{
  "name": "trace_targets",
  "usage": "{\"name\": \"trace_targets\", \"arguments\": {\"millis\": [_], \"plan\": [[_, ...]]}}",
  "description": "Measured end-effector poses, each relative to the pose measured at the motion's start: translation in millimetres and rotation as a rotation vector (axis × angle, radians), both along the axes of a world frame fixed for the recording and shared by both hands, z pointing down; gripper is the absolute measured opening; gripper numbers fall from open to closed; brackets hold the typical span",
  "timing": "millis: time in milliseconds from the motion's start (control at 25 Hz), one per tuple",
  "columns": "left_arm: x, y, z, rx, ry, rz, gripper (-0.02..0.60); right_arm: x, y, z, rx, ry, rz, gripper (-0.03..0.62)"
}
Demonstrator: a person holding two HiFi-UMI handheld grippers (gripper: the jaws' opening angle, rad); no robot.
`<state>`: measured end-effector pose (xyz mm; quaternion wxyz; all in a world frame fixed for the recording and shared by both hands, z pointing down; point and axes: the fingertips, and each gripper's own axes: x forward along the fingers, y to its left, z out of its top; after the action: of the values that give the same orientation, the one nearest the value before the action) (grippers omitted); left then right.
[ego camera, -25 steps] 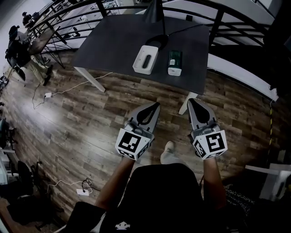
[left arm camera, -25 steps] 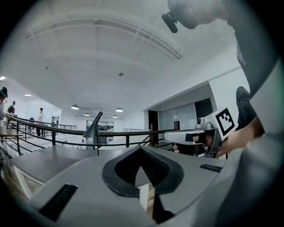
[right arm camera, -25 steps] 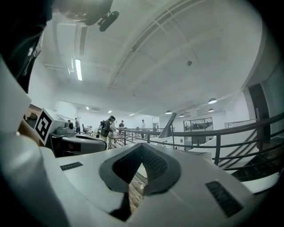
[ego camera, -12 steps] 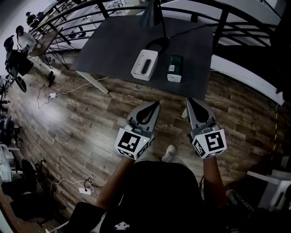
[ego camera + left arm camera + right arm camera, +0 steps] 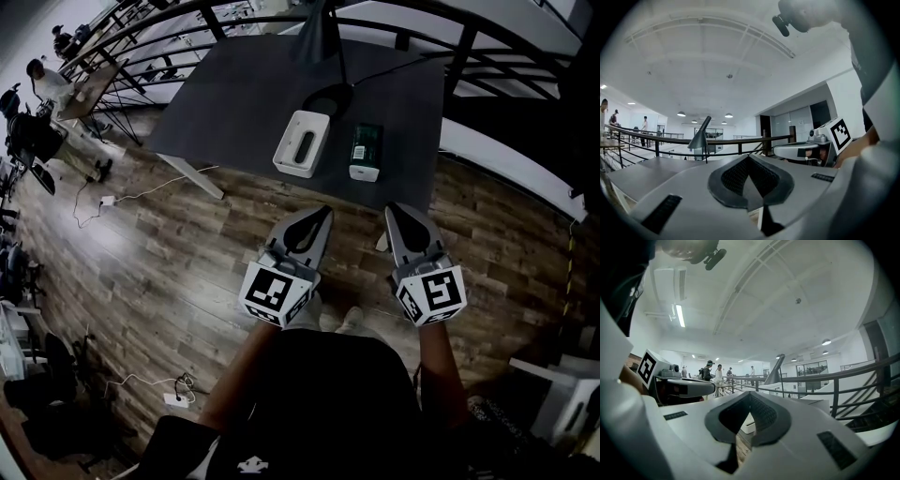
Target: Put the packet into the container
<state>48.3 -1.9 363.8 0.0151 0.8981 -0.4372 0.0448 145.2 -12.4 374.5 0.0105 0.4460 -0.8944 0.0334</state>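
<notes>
Bench point(image 5: 234, 98) ahead. Left tool point(image 5: 322, 216) and right tool point(image 5: 394, 210) are short of its near edge, jaws together, empty. Container point(image 5: 302, 143) sits just left of packet point(image 5: 365, 150). Open right tool early and pinch packet's long sides.

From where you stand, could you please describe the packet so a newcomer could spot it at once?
On the dark table ahead, just in front of the lamp base, two small things lie side by side. The packet is the right one: flat, dark green with a white end, unlike the white boxy container.
</notes>
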Motion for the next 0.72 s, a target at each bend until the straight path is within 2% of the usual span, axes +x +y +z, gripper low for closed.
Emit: {"name": "trace_targets", "arguments": {"millis": [240, 520, 720], "plan": [[-14, -43, 2, 0.003, -0.007, 0.041, 0.006, -10, -40, 3, -0.003, -0.003, 0.048, 0.005], [-44, -94, 4, -0.009, -0.012, 0.061, 0.006, -41, -87, 6, -0.002, 0.013, 0.061, 0.005], [-63, -128, -1, 0.007, 0.008, 0.078, 0.006, -58, -115, 4, -0.014, 0.02, 0.094, 0.005]]}}
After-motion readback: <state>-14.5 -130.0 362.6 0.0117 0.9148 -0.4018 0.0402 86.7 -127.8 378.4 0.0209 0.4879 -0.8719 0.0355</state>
